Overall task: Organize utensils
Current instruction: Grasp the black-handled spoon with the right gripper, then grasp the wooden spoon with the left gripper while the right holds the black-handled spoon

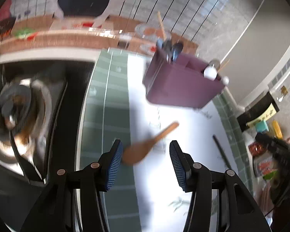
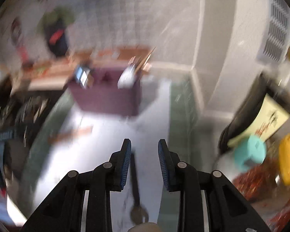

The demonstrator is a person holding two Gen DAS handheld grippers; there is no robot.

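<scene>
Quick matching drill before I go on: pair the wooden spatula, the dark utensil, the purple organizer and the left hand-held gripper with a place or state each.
1. wooden spatula
2. dark utensil
3. purple organizer
4. left hand-held gripper

A. open, holding nothing
B. already holds several utensils upright
C. lying on the mat ahead of the left fingers
D. lying between the right fingers

Pairs: 1-C, 2-D, 3-B, 4-A

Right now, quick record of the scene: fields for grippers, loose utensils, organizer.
left gripper: open, empty, above the wooden spatula
right gripper: open, empty, dark utensil below between its fingers
wooden spatula: lying flat on the white mat
dark utensil: lying on the mat, blurred, type unclear
purple organizer: on the mat, already holds several utensils
image quality: both views motion-blurred
</scene>
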